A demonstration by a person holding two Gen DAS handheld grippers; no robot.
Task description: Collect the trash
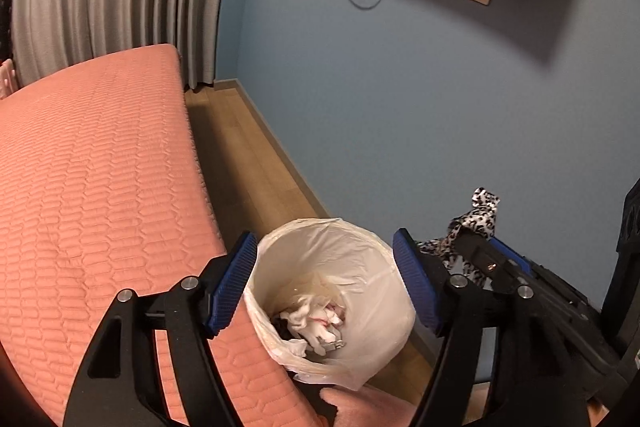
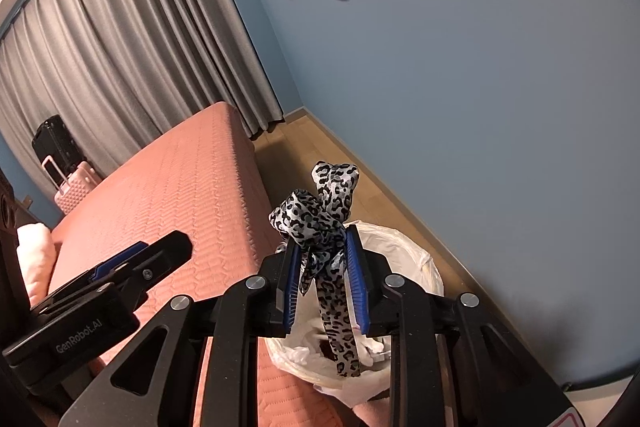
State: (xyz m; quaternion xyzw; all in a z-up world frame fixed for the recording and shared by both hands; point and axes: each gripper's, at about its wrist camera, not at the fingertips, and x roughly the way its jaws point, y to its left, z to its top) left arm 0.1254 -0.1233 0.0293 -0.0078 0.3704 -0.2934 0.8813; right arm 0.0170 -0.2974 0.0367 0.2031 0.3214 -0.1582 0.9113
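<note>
Hanging from the right gripper (image 2: 323,273), the leopard-print ribbon (image 2: 326,227) is dangling straight down over the open mouth of the lined trash bin (image 2: 416,259), its long tail (image 2: 340,331) running vertically and reaching down inside the rim. The bin is sitting on the wood floor between the pink quilted bed (image 2: 172,187) and the blue wall, directly below and just ahead of the right fingers (image 2: 354,281). Those fingers are standing narrow and are pinching the knotted part of the ribbon between the blue pads, with loops sticking up above them. The left gripper (image 1: 326,283) is hovering just beside it, also over the bin (image 1: 384,291), with its jaws spread wide and nothing between them; only crumpled tissue (image 1: 316,321) in the bin is showing through the gap. Judging from this, the right hand is the one placed to drop the ribbon.
</note>
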